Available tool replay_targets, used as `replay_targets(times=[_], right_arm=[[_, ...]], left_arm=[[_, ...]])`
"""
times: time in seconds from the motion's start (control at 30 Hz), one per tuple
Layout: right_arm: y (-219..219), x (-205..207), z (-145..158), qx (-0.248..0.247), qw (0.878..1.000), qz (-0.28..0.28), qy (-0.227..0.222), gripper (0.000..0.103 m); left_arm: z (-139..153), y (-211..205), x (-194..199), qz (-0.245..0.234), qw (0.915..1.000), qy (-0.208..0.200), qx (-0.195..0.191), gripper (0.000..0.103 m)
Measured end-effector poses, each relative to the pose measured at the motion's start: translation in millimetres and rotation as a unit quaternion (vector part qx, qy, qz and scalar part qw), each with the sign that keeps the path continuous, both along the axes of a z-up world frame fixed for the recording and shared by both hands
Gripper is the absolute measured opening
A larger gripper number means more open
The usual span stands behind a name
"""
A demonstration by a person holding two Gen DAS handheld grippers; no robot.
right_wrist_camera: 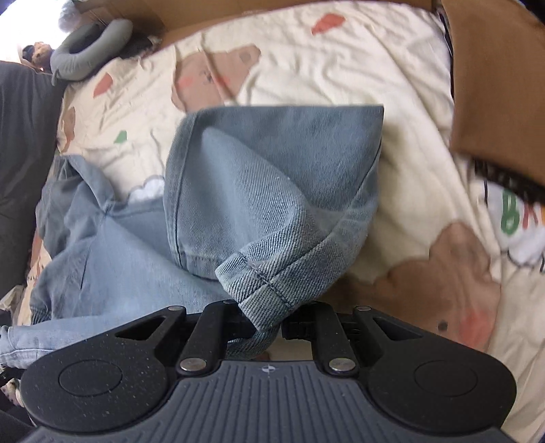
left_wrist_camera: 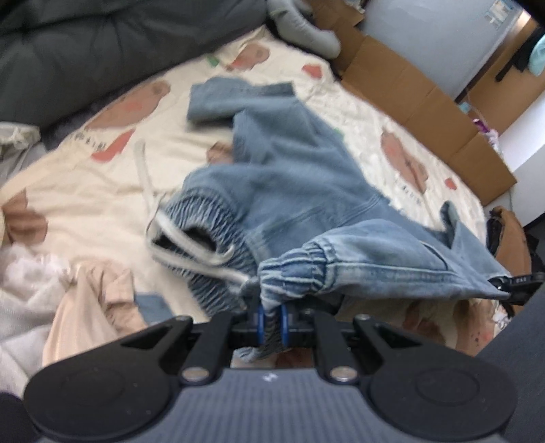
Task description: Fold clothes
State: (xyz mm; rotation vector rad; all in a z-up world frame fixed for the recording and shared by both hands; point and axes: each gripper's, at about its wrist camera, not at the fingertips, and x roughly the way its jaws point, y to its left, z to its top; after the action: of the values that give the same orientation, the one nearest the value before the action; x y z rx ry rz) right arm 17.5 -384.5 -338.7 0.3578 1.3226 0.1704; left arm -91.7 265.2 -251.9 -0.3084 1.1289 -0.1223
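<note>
Left wrist view: light-blue denim jogger trousers [left_wrist_camera: 299, 191] held up over a cartoon-bear bedspread [left_wrist_camera: 85, 191], mid-fold.

Item: one pair, elastic waistband with white drawstring [left_wrist_camera: 190, 252], partly lifted and partly trailing on the bedspread. Left gripper [left_wrist_camera: 270, 318] was clenched on bunched elastic fabric, blue pads pinching it. Right gripper [right_wrist_camera: 269, 323] was clamped on a stitched leg hem [right_wrist_camera: 269, 289], the leg doubled over beneath it. Nearby: beige garment [left_wrist_camera: 92, 306] and white cloth [left_wrist_camera: 24, 289] heaped at the left, grey neck pillow [left_wrist_camera: 303, 27] and cardboard boxes [left_wrist_camera: 408, 92] beyond the bed edge. Step judged: carrying the held ends across to lay one half of the trousers upon the other. Next move would call for lowering both ends together, edges aligned, fabric kept taut so no crease sets, then letting go.
</note>
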Motion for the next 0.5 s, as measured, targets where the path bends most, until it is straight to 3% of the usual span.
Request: replay_targets(times=[0.2,0.33,0.5], right_arm=[[-5,-11,-24,0.007,0.998,-0.024,0.049,0.012],[-14,-17,-20,0.006,0.998,-0.023,0.064,0.015],[-31,-15,4,0.004,0.999,-0.019,0.049,0.029]], left_arm=[[-23,6,-15,0.022,0.9975,0.066,-0.011,0.013],[-12,13,-25,0.043,0.9956,0.077,-0.032,0.014],[17,27,-24,0.071,0.9959,0.039,-0.040,0.039]])
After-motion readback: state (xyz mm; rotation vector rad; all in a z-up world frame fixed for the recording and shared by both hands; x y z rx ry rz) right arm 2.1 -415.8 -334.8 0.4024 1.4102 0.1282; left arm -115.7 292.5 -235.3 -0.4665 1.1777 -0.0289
